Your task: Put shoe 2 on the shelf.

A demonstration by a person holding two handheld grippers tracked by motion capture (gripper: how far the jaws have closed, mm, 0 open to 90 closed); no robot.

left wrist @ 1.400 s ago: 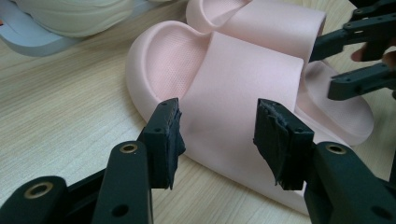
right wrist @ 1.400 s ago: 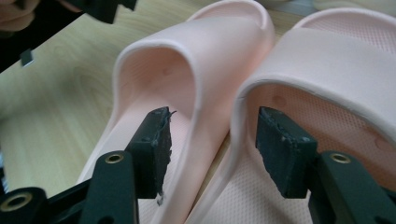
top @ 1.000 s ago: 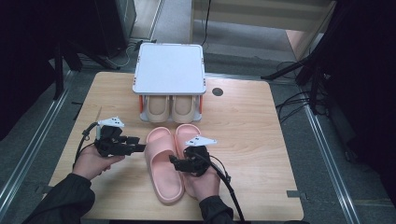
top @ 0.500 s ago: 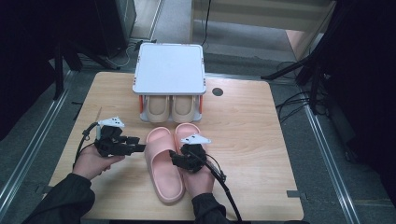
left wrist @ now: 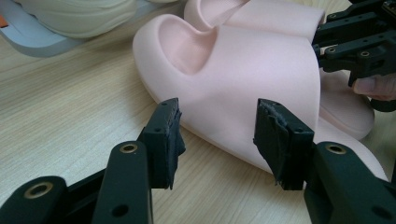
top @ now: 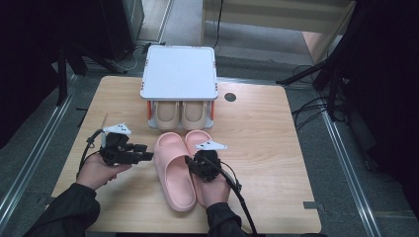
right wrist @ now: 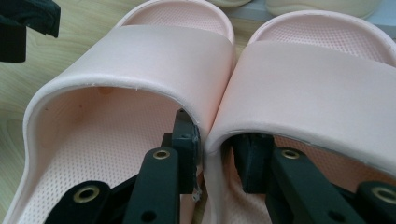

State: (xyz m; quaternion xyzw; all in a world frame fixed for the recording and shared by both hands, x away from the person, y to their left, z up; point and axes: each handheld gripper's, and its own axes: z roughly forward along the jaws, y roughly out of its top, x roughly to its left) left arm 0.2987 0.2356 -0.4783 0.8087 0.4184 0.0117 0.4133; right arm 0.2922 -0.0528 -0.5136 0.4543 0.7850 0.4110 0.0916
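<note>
tight between the pink slippers, open wood on either side

the two pink slippers (top: 184, 168) lie touching side by side in the middle of the surface (top: 262, 143), so there is no gap between them; the right claw (right wrist: 215, 151) has just been closing, one jaw inside each slipper, on their two touching inner walls. the left claw (left wrist: 217, 135) stands open just beside the left slipper's outer edge, bare wood under it. beyond the toes, the white rack (top: 179, 74) with its beige slippers (top: 182, 114) blocks the way forward, leaving only a narrow strip. the right half of the surface is bare and free for passing.
</note>
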